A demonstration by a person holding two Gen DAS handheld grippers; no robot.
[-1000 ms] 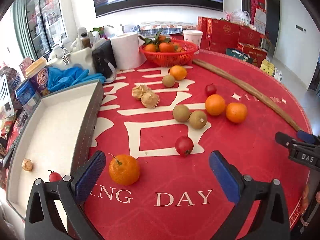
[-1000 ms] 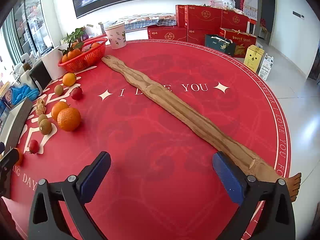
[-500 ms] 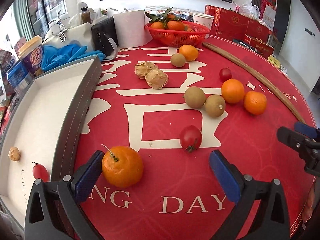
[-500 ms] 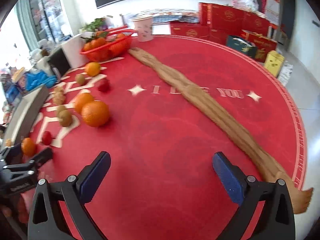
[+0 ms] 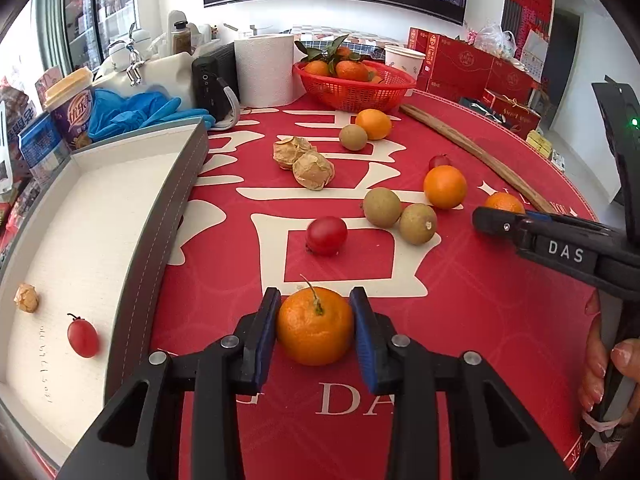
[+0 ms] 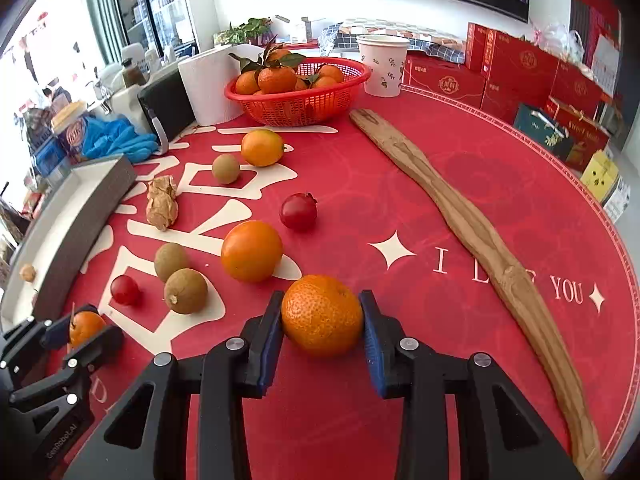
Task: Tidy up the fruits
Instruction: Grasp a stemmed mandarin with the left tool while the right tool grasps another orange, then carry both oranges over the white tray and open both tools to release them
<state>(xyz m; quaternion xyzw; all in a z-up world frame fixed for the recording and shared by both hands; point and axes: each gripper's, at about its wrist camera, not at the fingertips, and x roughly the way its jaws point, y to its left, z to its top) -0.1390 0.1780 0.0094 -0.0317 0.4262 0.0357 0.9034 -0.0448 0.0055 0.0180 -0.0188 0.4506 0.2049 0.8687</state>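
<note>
My left gripper (image 5: 315,312) is shut on a stemmed tangerine (image 5: 315,326) that rests on the red table mat; it also shows in the right wrist view (image 6: 85,327). My right gripper (image 6: 322,312) is shut on another tangerine (image 6: 322,314) on the mat. Loose fruit lies ahead: an orange (image 6: 251,251), two brown kiwis (image 6: 185,291), cherry tomatoes (image 6: 298,211) (image 5: 326,235), husked physalis (image 5: 313,169), and a further orange with a kiwi (image 6: 262,147). The white tray (image 5: 100,216) at the left holds a cherry tomato (image 5: 83,337) and a small physalis (image 5: 27,298).
A red basket of tangerines (image 6: 298,92) stands at the back beside a paper roll (image 5: 264,70) and a paper cup (image 6: 382,65). A long wooden strip (image 6: 472,228) lies across the right of the mat. Blue gloves (image 5: 132,110) and clutter lie behind the tray.
Both grippers moved forward and closed, the left around the stemmed tangerine, the right around the tangerine by the orange. The right gripper swung left toward the fruit.
</note>
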